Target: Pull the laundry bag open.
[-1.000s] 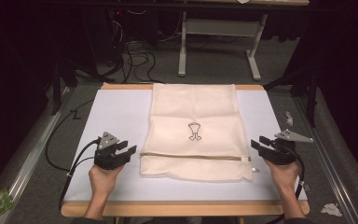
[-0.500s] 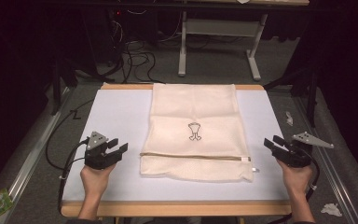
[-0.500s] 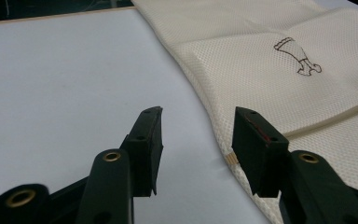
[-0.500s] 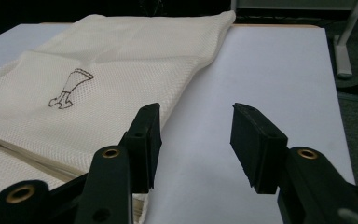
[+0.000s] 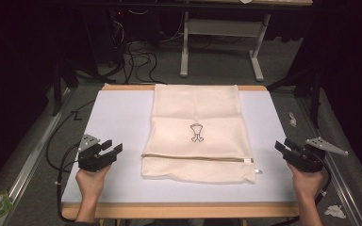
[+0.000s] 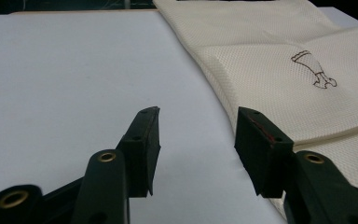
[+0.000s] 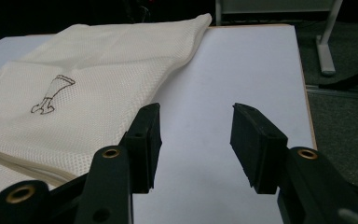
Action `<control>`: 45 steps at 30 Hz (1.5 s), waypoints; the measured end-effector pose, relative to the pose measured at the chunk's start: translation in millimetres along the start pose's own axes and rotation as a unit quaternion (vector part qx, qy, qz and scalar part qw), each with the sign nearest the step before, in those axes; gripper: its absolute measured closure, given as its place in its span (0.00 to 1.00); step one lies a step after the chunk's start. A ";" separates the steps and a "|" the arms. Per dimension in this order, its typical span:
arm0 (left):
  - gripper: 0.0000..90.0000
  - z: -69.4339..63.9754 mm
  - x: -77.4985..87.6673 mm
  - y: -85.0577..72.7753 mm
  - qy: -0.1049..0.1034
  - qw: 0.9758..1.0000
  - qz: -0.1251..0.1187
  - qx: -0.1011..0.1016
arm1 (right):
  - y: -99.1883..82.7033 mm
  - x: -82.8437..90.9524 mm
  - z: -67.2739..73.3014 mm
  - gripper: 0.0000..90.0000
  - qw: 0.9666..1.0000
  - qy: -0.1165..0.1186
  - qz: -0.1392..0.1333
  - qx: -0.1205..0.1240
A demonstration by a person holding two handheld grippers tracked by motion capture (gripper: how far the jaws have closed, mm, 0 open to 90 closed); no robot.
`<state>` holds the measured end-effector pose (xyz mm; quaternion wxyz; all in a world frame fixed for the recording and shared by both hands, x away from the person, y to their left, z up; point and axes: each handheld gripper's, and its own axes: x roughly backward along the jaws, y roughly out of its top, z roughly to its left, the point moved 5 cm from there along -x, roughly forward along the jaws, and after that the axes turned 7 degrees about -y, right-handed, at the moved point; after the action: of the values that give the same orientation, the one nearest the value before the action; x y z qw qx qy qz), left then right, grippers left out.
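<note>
Two grippers sit at opposite edges of the high view, and between them a cream mesh laundry bag [image 5: 197, 133] lies flat on the white table top [image 5: 118, 117], running from the upper centre of the frame down to lower centre. Its lower part appears folded up over the body, so a doubled band crosses it just above the bottom edge, with a zipper line and a small white pull [image 5: 249, 161] at the right end; a little dark printed emblem [image 5: 196, 132] marks the middle. Laid out square and smooth like this, the bag offers both of its long sides to the tools, which is probably why each hand waits level with the folded band rather than higher up.

The left gripper [image 5: 107, 149], at lower left, holds nothing: its jaws have just been opening and stand spread with bare table between them, the bag's edge [image 6: 223, 93] just beside the right-hand jaw in the left gripper view. The right gripper [image 5: 285, 147], at lower right, is likewise spread and empty, well clear of the cloth; in its own view the bag [image 7: 98, 79] fills the left half and plain table lies ahead. Both seem poised to come in from the sides.
</note>
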<state>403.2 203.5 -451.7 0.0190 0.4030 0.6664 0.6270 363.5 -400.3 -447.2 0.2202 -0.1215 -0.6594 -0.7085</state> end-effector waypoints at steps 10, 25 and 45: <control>0.55 7.3 -1.3 -5.7 0.008 1.000 0.000 0.013 | -7.7 0.0 -9.5 0.60 1.000 -0.008 0.005 -0.013; 0.55 14.1 -9.5 -19.0 0.016 0.999 0.007 0.027 | -23.1 -4.4 -16.7 0.59 0.999 -0.022 0.023 -0.021; 0.55 22.5 -30.8 -33.0 0.033 0.998 0.030 0.033 | -36.8 -27.0 -7.9 0.59 0.998 -0.034 0.056 -0.001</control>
<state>419.0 208.4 -499.4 -0.0353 0.4019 0.6749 0.6179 370.6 -402.8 -492.9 0.2369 -0.1828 -0.6579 -0.6911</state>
